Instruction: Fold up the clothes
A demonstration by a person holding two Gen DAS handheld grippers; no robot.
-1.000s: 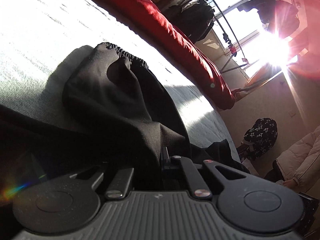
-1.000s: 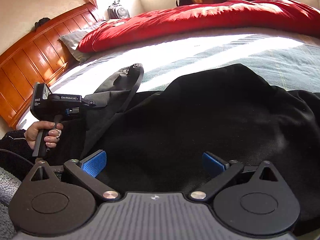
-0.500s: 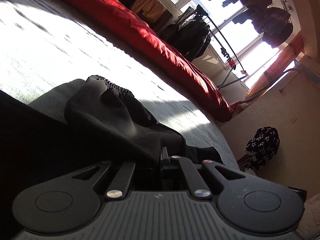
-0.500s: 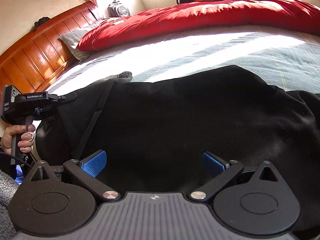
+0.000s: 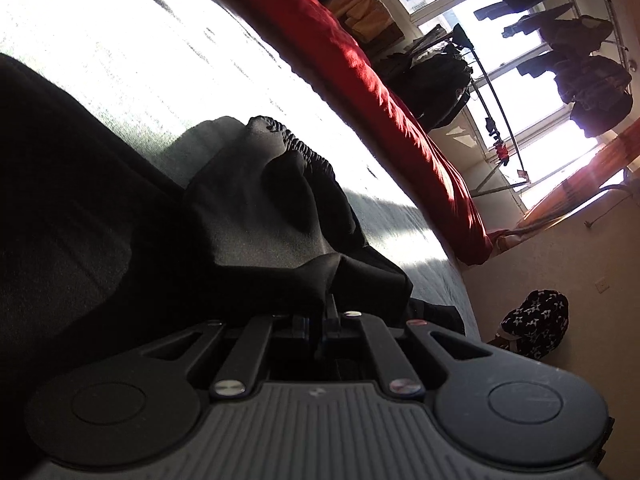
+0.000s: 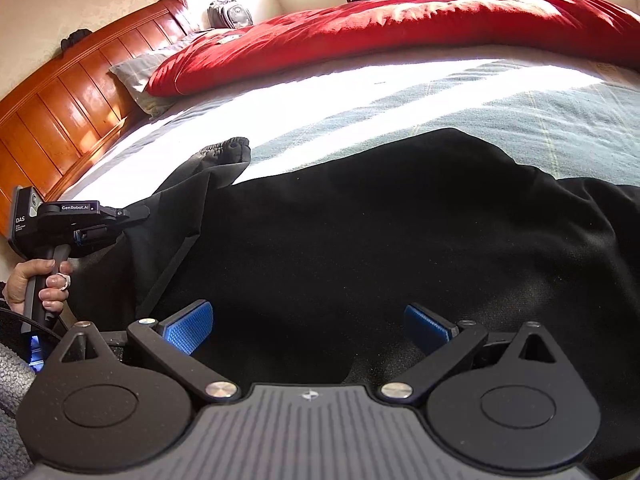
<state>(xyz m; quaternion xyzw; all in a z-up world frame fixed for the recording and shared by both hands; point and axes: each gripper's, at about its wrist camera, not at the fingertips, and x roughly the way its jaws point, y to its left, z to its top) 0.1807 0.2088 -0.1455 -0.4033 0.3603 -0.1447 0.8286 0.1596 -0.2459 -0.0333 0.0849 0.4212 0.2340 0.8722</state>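
Black trousers [image 6: 360, 240] lie spread over the bed sheet [image 6: 440, 92]; one leg with a ribbed cuff [image 6: 228, 148] reaches toward the headboard. My left gripper [image 5: 326, 312] is shut on a fold of that leg [image 5: 272, 216], and the cuff [image 5: 300, 144] shows beyond it. In the right wrist view the left gripper [image 6: 140, 213] sits at the far left, pinching the cloth's edge. My right gripper [image 6: 308, 328] is open, its blue pads [image 6: 188, 326] low over the middle of the trousers, holding nothing.
A red duvet [image 6: 400, 28] lies along the far side of the bed, with a grey pillow [image 6: 136, 76] and a wooden headboard [image 6: 60, 112] at the left. A clothes rack [image 5: 492, 92] stands by the window. A patterned bag [image 5: 536, 328] is on the floor.
The left gripper first drew the held leg left and down, then rose and moved back toward the bed, so the cuff lies further onto the sheet. The right gripper stayed still and open.
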